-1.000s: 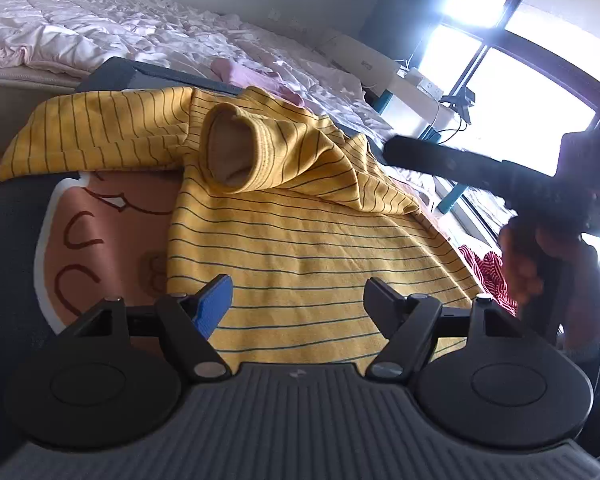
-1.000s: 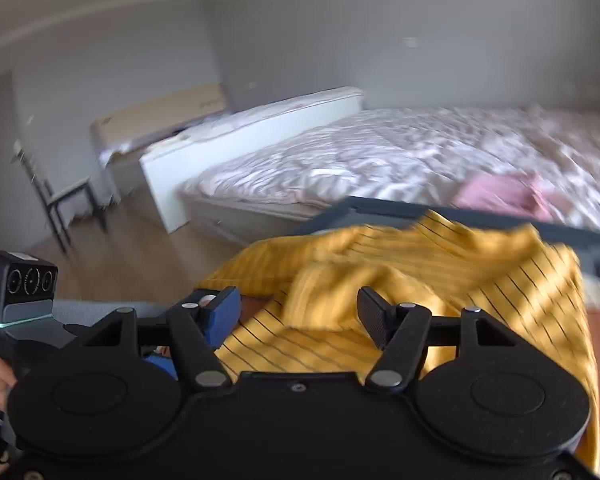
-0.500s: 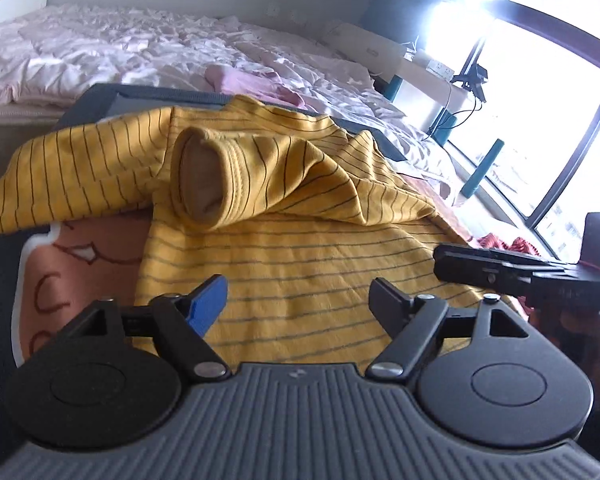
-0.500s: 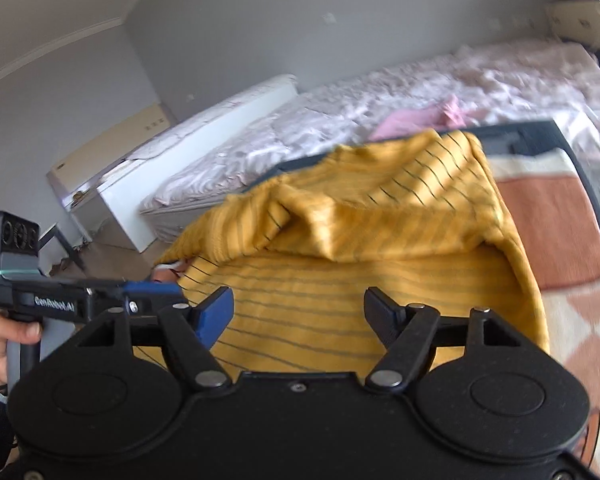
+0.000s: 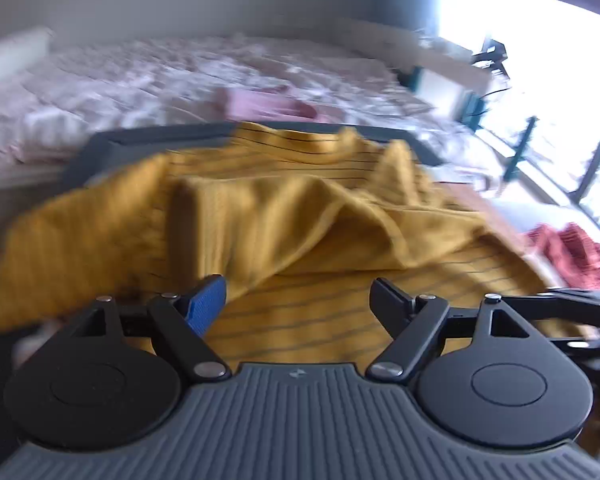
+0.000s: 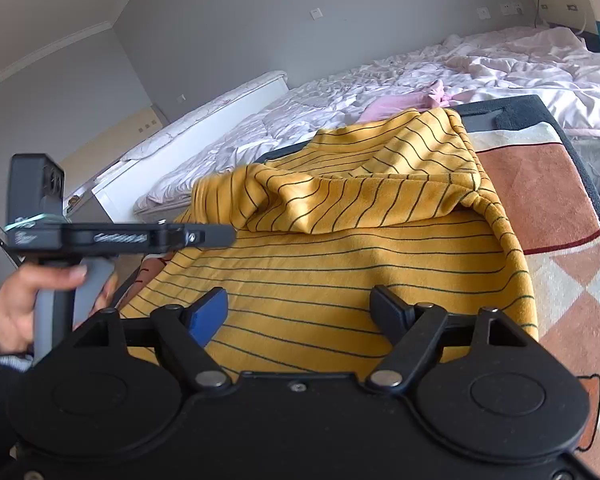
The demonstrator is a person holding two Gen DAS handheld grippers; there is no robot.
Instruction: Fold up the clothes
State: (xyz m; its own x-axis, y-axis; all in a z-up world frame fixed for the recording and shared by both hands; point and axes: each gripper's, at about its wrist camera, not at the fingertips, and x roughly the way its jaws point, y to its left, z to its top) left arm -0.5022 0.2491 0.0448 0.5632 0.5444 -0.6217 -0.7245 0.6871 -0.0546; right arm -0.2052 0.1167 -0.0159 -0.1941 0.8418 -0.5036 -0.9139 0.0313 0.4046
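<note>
So that yellow striped shirt [image 6: 340, 264] is lying spread across the patterned mat [image 6: 540, 200] on the table, with its far part already flopped toward you in a loose, lumpy fold and one sleeve trailing off the far left edge. You're holding both tools low over the near hem: your left gripper [image 5: 298, 304] is gaping wide open with nothing in it, and your right gripper [image 6: 300, 308] is just as wide and just as empty, hovering above the stripes. In the right wrist view your hand [image 6: 24, 304] is wrapped around the left tool's handle. The risk I'm seeing: that bunched fold isn't flat, so if you're pinching the hem and pulling now, you're probably dragging the lump along and ending up crooked. You could also be nipping the mat with the fabric. Behind it all, the bed [image 6: 480, 68] is sitting with a pink garment [image 6: 400, 102] on it.
</note>
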